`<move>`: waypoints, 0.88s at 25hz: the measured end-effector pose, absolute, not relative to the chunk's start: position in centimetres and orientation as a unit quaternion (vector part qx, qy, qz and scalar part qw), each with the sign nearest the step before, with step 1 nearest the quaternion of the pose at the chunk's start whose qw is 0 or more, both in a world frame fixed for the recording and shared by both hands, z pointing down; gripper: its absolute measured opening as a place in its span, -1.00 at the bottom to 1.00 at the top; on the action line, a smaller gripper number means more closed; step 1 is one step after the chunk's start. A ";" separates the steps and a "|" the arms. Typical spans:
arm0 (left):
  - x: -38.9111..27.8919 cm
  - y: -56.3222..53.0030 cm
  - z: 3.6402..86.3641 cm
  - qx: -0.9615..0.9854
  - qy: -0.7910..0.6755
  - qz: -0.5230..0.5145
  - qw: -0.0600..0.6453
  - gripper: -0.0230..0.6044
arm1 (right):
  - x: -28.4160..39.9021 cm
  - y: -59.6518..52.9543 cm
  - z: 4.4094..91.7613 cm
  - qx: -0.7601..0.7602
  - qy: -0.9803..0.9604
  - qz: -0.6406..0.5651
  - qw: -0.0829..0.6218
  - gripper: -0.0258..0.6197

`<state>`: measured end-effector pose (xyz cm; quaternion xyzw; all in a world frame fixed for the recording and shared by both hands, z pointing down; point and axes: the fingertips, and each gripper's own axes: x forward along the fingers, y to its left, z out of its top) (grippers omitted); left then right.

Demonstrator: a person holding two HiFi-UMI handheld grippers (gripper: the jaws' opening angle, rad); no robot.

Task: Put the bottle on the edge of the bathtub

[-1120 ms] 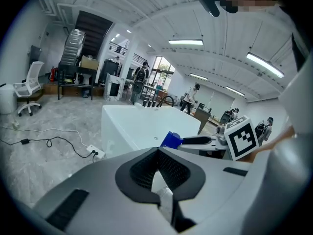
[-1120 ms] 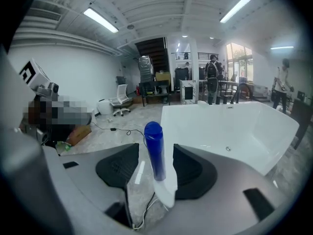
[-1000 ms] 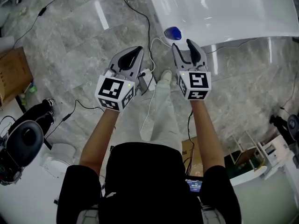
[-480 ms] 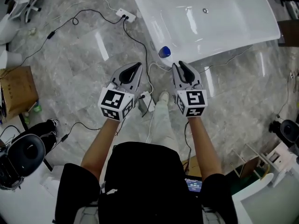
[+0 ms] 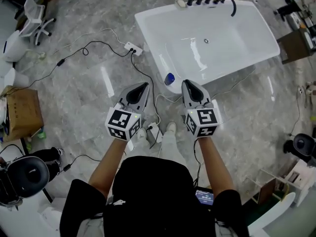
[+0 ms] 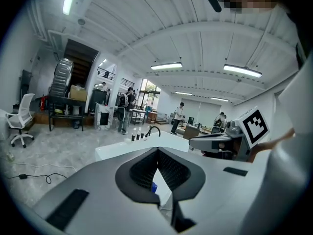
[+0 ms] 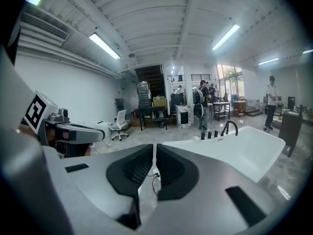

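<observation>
Seemingly upright bottle (image 5: 169, 78) (axis vertical)

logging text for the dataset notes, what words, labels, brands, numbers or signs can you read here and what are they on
No words or numbers can be read in any view.
Left hand-held gripper, shut, and right hand-held gripper, jaws closing on nothing: black-and-white marker squares only, no letters.
Small screen at the person's waist: lit, too small to read.
Cardboard box: no print can be made out.
</observation>
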<state>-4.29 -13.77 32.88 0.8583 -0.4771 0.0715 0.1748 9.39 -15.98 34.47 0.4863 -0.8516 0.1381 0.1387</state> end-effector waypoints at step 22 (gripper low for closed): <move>-2.8 -11.7 15.7 0.893 -0.446 0.019 0.057 -0.88 | 8.5 -12.8 18.8 0.478 -0.873 0.054 0.085 -0.84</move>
